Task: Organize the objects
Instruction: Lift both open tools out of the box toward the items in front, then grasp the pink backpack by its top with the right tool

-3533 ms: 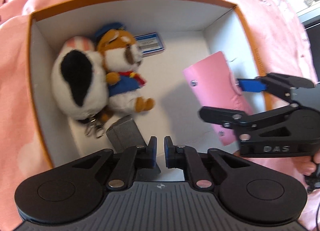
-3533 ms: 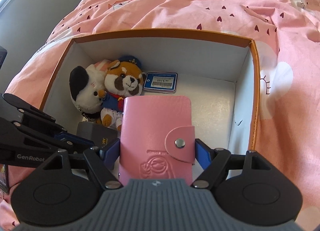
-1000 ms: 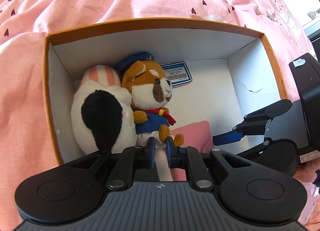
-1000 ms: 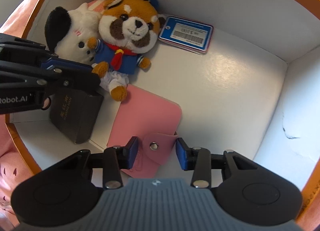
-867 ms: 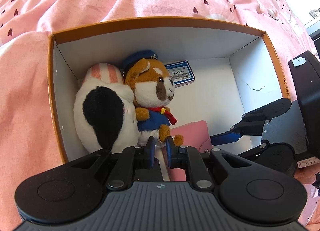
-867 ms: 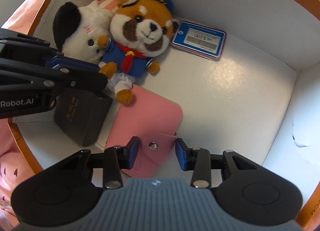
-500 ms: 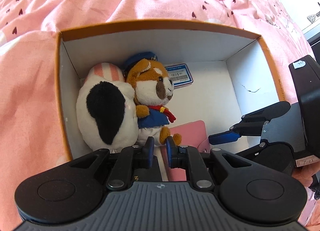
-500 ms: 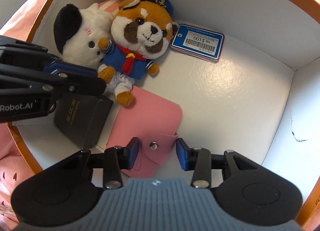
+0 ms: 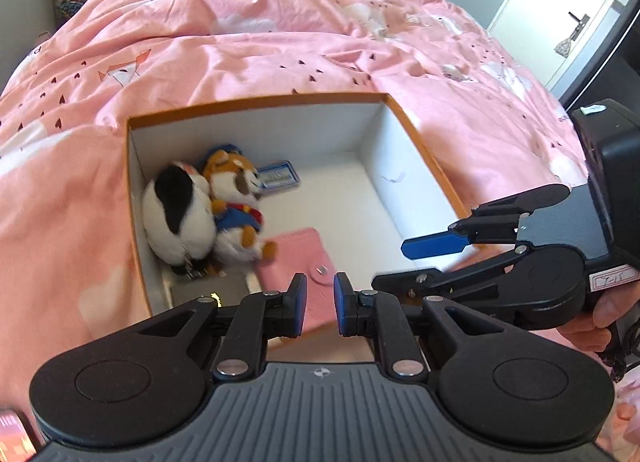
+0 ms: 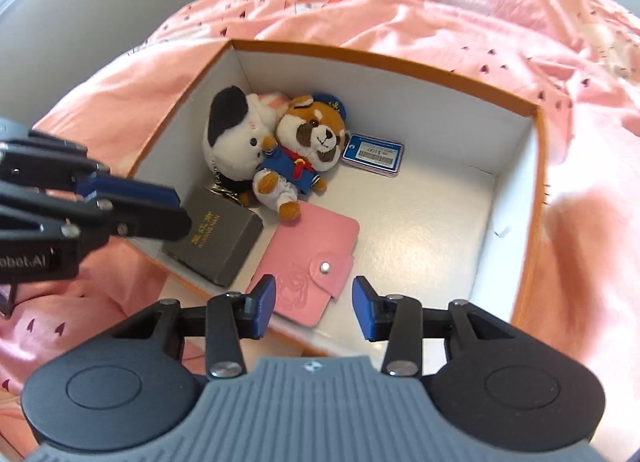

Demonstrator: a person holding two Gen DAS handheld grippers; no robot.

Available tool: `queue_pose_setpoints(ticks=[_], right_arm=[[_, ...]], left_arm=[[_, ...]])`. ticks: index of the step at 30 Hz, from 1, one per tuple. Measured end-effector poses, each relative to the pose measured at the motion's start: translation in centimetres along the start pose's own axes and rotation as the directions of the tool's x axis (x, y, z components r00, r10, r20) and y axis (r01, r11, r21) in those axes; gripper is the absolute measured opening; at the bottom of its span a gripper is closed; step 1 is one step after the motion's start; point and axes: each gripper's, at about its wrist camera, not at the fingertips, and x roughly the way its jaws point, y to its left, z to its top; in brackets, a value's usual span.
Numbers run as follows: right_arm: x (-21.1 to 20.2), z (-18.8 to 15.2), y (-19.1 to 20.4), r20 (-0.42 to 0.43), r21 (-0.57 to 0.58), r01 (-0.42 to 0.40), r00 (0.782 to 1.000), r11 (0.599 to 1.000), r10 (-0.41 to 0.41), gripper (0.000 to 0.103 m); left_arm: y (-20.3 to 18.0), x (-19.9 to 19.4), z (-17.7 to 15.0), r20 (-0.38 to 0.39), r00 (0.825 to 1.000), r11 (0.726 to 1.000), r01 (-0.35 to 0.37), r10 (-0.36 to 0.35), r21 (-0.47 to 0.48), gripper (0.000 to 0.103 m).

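Right claw [image 10: 314, 304]: jaws set wide, nothing between them, above the near edge of the box [image 10: 534, 197].
Left claw [image 9: 321, 304]: jaws narrowly parted, empty, above the box's near-left corner.

Pink wallet [image 10: 310, 262]: flat on the box floor, just beyond the right claw, snap flap toward the camera. Judged light, semi-stiff, with a smooth and possibly slippery cover; best taken across its long edges, away from the flap.
Grey box [image 10: 218, 236]: beside the wallet on its left; rigid, square faces, easy to pinch.
Sailor plush [image 10: 308, 157], black-and-white plush [image 10: 236, 133]: soft and compressible, packed into the far-left corner, the sailor's foot touching the wallet.
Blue card [image 10: 374, 153]: thin and flat, hard to lift.

Right view alone shows the grey box's lettering and the plush faces. Left view alone shows the pink bed [image 9: 280, 41] and a door [image 9: 576, 17].
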Motion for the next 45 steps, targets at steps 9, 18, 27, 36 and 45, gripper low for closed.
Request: queue_pose_setpoints(ticks=[9,18,27,36,45], right_arm=[[-4.6,-9.2,1.0,0.105,0.123,0.078,0.990,0.989,-0.091,0.044],[-2.8,-16.6,2.9,-0.051,0.176,0.172,0.985,0.969,-0.166,0.071],[-0.2,-19.1,4.7,-0.124,0.082,0.253,0.962,0.964,-0.242,0.085],[1.1,-19.4,5.0,-0.130,0.045,0.263,0.958,0.964,-0.256,0.058],[-3.1,-18.1,5.5,-0.067,0.068,0.202,0.978,0.977,-0.198,0.049]], left_arm=[[-3.0,2.7,-7.1,-0.117,0.990,0.997,0.073,-0.074,-0.020,0.019],[-4.8,3.5,-10.6,-0.170,0.985,0.999,0.033,-0.027,0.032,0.029],[-4.8,3.6,-11.2,-0.172,0.985,1.000,0.024,-0.021,0.015,0.034],[-4.2,3.2,-11.2,-0.154,0.988,1.000,0.013,-0.016,-0.015,0.035],[-4.5,1.5,-10.4,-0.084,0.995,0.999,0.047,-0.047,0.003,0.035]])
